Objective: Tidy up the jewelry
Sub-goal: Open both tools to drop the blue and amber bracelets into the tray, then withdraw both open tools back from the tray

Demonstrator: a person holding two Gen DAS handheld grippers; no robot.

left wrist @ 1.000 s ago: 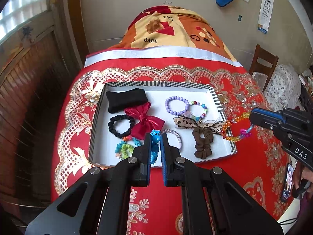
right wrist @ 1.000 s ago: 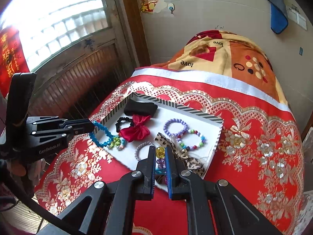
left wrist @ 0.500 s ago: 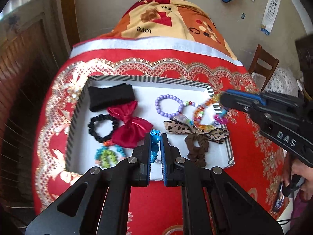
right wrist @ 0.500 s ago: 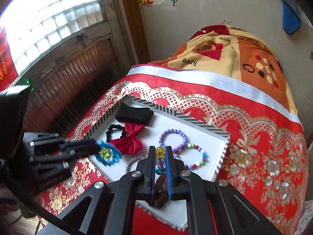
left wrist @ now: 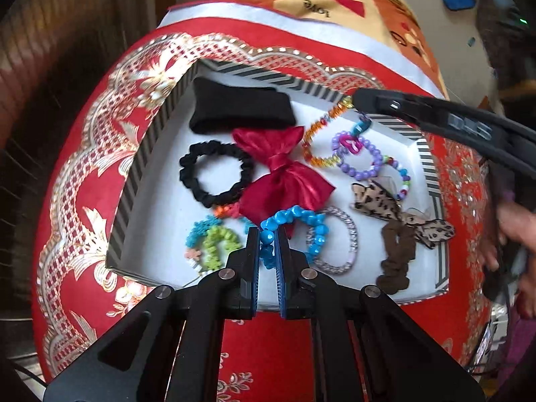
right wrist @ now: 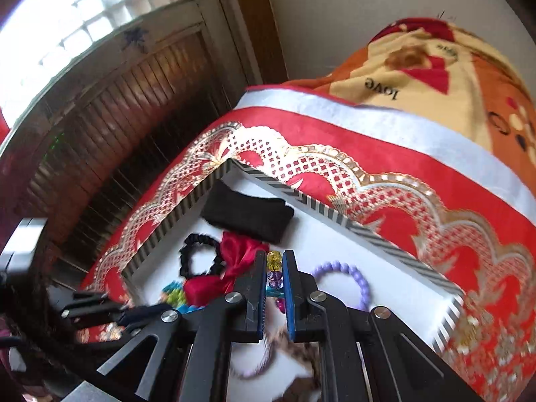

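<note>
A white tray with a striped rim (left wrist: 134,181) (right wrist: 368,231) lies on the red cloth. My left gripper (left wrist: 267,234) is shut on a blue bead bracelet (left wrist: 301,221), which hangs low over the tray's near side beside a silver bracelet (left wrist: 338,238). My right gripper (right wrist: 274,261) is shut on a many-coloured bead bracelet (right wrist: 274,259). In the left wrist view that right gripper (left wrist: 355,100) reaches in from the right, and its bracelet (left wrist: 318,140) dangles over the tray's far right part, above a purple bead bracelet (left wrist: 361,164).
In the tray lie a black folded band (left wrist: 241,110), a black scrunchie (left wrist: 214,176), a red bow (left wrist: 284,174), a green and teal bracelet (left wrist: 214,238) and a leopard bow on a brown scrunchie (left wrist: 402,231). A patterned blanket (right wrist: 418,77) lies behind.
Both grippers have come down closer to the tray. The right one swept left from outside the tray's right edge to over its far part, carrying its bracelet. Both stayed shut.
</note>
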